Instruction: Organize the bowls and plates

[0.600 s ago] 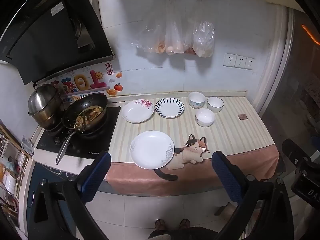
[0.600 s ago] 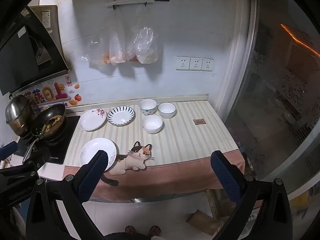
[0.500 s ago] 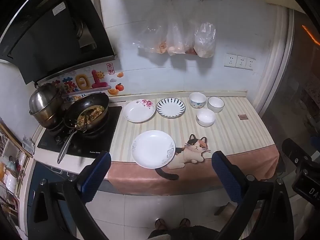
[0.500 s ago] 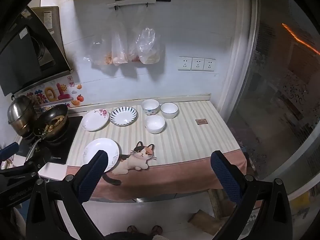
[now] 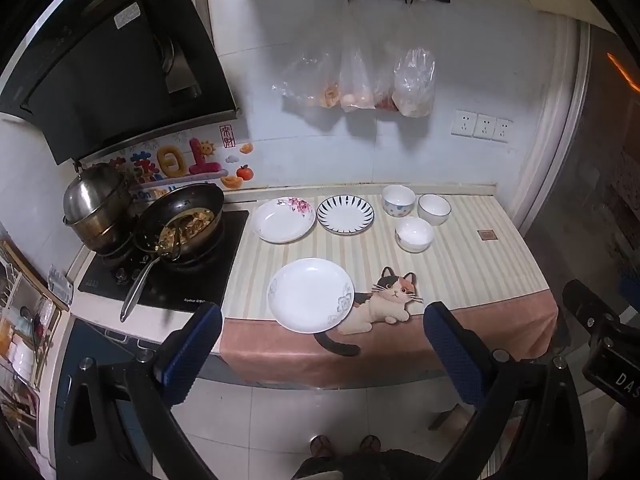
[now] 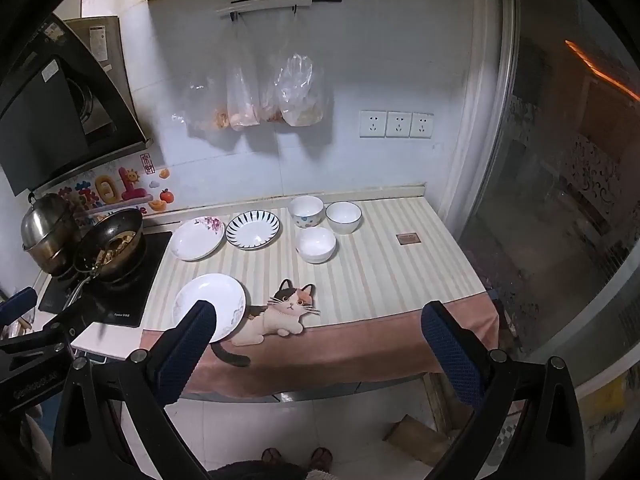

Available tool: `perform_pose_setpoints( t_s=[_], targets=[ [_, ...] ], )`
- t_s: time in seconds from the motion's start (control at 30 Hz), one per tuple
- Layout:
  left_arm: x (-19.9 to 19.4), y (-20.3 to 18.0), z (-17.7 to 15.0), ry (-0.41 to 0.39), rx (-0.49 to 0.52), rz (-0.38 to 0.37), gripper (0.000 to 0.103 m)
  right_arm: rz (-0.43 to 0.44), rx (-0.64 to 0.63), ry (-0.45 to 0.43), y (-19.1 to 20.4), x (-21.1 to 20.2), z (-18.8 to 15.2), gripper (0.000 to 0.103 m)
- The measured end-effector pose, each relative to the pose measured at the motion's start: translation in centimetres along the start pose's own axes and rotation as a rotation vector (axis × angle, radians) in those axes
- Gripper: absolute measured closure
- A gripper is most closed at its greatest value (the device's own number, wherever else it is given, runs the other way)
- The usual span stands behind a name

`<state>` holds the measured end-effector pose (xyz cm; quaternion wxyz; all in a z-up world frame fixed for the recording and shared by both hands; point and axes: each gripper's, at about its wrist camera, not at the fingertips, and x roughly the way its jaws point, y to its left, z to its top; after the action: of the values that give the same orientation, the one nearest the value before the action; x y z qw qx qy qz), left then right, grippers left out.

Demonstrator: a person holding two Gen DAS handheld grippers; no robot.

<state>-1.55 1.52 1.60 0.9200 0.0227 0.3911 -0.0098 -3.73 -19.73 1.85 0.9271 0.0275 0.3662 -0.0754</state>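
A white plate (image 5: 311,294) (image 6: 209,305) lies near the counter's front edge. Behind it lie a flower-patterned plate (image 5: 283,219) (image 6: 197,237) and a blue-striped plate (image 5: 345,214) (image 6: 252,230). Three white bowls stand at the back right: a dotted one (image 5: 397,200) (image 6: 306,210), a plain one (image 5: 434,209) (image 6: 343,217) and one in front (image 5: 414,233) (image 6: 316,243). My left gripper (image 5: 322,346) is open and empty, held well back from the counter. My right gripper (image 6: 318,346) is also open and empty, equally far back.
A striped cloth with a cat picture (image 5: 390,298) covers the counter. A wok with food (image 5: 180,222) and a steel pot (image 5: 96,204) sit on the cooktop at the left. Plastic bags (image 5: 360,80) hang on the wall. A glass door (image 6: 560,200) is at the right.
Both views have shifted very slightly; the counter items have not moved and both grippers stay open.
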Motion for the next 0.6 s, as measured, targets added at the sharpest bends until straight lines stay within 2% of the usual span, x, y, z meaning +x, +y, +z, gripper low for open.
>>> perform_pose_setpoints(
  t_s=[0.13,0.6],
  targets=[
    [0.25,-0.30,-0.40,0.006,0.002,0.001,0.000,-0.002,-0.004,0.000,0.00,0.30,-1.00,0.000],
    [0.15,-0.88,-0.37,0.002,-0.004,-0.007,0.000,0.001,-0.019,-0.001,-0.26,0.33,-0.79,0.000]
  ],
)
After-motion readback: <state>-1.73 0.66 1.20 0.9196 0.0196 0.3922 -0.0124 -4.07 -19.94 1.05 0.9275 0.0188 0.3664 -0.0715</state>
